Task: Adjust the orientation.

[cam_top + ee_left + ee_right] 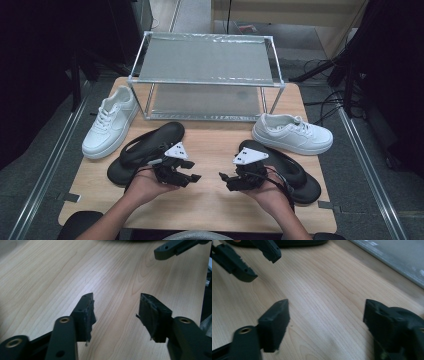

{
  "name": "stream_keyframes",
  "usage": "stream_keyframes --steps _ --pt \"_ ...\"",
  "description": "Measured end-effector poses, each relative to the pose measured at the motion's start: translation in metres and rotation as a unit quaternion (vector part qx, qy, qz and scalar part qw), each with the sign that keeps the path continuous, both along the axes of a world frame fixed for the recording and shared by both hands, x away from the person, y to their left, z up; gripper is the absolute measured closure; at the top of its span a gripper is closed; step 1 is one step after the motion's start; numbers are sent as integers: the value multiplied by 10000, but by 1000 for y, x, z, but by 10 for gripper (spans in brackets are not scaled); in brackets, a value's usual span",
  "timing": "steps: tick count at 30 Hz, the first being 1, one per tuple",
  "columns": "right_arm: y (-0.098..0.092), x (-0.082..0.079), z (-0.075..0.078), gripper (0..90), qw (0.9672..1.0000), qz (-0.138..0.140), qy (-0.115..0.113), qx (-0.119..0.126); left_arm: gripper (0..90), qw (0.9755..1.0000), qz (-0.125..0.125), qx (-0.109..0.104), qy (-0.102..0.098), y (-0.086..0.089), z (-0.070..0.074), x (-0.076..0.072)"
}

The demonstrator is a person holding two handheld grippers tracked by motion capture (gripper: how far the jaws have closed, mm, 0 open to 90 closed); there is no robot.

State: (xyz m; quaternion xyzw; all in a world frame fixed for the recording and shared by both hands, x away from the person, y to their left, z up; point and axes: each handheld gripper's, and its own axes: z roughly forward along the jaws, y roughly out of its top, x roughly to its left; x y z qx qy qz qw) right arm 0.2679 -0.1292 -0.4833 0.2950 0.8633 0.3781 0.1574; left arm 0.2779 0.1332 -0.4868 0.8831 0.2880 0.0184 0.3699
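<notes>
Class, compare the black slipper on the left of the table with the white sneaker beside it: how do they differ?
The black slipper is open, flat and strapped; the white sneaker is closed, taller and laced. The slipper lies just beyond the left hand-held gripper; the sneaker sits farther out, near the table's left edge. Both lie upright on the wooden table.

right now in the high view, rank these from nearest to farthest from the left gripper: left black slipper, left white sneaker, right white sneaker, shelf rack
From the left gripper:
1. left black slipper, right beside it, partly under the hand
2. left white sneaker, farther out at the table's left edge
3. shelf rack and right white sneaker, rack at the back, sneaker across on the right; too close to call
</notes>
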Motion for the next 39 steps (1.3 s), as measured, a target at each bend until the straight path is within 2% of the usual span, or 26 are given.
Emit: stream_keyframes --steps 2,4,7,8,11,12,13,15,17,21,22,26,28,32,34,36,39 --pt "-2 2 1 276 10000 -66 19 15 480 10000 1 -16 52 1 0 1" --pt "-5 2 3 336 9999 -94 -54 48 486 10000 18 -19 67 3 0 3" --pt "-6 2 7 380 9998 -57 -74 195 483 9998 150 -107 -34 6 2 5" --pt "-7 2 7 389 9997 -26 -68 239 481 9992 296 -244 -75 8 4 7" --pt "-8 3 8 435 9996 -7 -98 275 470 9989 317 -335 -54 9 4 9" --pt "-10 6 6 453 9992 44 -44 391 467 9991 301 -310 -19 10 4 10" --pt "-10 6 6 453 9992 44 -44 391 470 9991 301 -310 -19 10 4 10" --pt "-12 13 3 455 9978 124 333 553 473 9992 271 -296 28 12 3 11" --pt "-12 16 1 472 9967 230 477 615 473 9995 225 -203 -8 13 3 12" --pt "-12 15 2 472 9965 296 415 660 513 9995 231 -210 -17 15 3 13" --pt "-13 15 3 472 9965 300 406 663 514 9992 252 -300 -43 16 4 13" --pt "-14 14 4 491 9969 249 354 660 496 9996 184 -204 -70 18 5 14" --pt "-16 16 6 502 9957 171 459 789 494 9994 242 -193 135 21 4 16" --pt "-18 18 6 495 9949 107 516 856 467 9988 238 -341 270 26 6 18" --pt "-18 19 5 477 9950 87 500 861 449 9989 294 -332 158 29 8 18" --pt "-19 19 5 466 9953 72 484 841 436 9991 306 -256 125 30 8 18" --pt "-19 19 4 454 9961 62 471 750 430 9989 389 -256 87 36 9 21"
